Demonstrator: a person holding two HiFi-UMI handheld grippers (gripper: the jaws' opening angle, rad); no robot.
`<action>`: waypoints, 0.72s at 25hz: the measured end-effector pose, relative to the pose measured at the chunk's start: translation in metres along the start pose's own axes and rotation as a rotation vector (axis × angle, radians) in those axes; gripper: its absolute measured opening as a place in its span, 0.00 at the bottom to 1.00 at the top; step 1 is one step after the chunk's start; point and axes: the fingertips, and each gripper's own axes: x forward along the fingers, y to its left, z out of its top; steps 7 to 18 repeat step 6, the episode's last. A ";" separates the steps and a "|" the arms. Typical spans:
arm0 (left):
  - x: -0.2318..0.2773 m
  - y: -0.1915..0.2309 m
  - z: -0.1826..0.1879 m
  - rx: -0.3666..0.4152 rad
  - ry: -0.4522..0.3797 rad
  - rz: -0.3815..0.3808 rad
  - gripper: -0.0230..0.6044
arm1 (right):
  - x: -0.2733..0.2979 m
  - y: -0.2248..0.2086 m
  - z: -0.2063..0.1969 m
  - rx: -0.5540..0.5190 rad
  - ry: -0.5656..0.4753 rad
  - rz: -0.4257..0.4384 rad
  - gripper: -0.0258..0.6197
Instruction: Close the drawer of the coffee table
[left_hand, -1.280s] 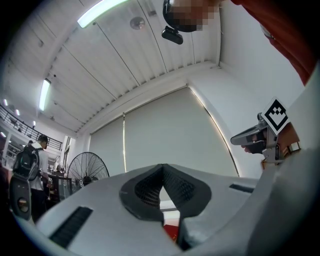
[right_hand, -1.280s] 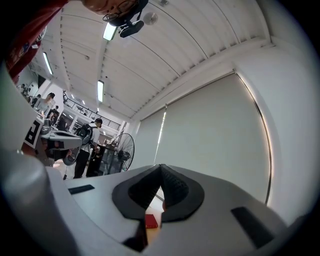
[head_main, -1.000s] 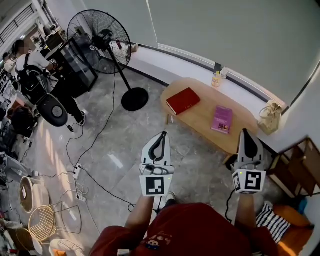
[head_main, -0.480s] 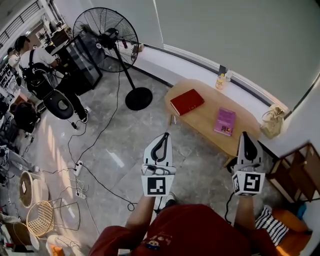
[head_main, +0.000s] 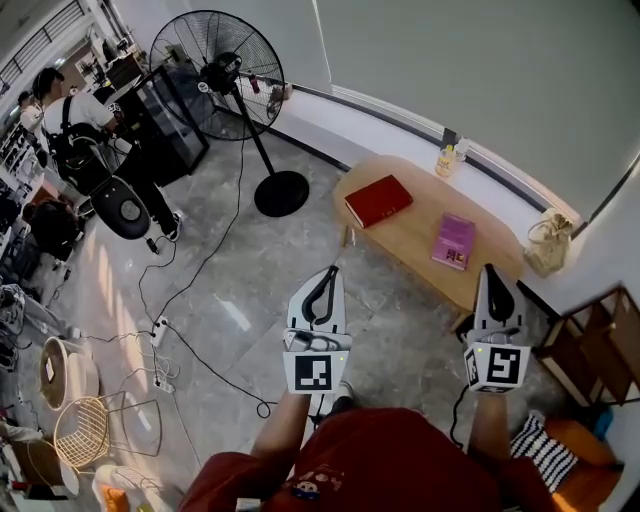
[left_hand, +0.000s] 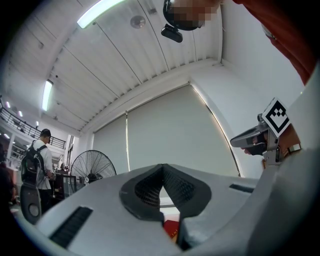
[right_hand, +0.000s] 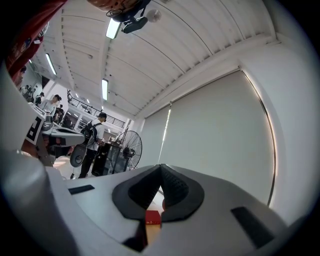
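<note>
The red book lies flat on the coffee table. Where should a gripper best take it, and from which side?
Probably its short edge by the table's left end. The red book lies flat and thin on the coffee table, so opened jaws would come in level from that end, pinching across its thickness.

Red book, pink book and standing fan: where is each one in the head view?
red book (head_main: 378, 200), head view, middle of its cover.
pink book (head_main: 454, 241), head view, middle of its cover.
standing fan (head_main: 281, 193), head view, its round base.
</note>
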 end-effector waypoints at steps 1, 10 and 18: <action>-0.001 0.001 -0.001 -0.006 0.002 0.003 0.05 | 0.000 0.001 -0.001 0.002 0.001 -0.001 0.04; -0.001 -0.003 -0.007 0.114 0.041 -0.041 0.05 | 0.001 0.001 -0.004 0.008 0.001 0.002 0.04; -0.001 -0.003 -0.007 0.114 0.041 -0.041 0.05 | 0.001 0.001 -0.004 0.008 0.001 0.002 0.04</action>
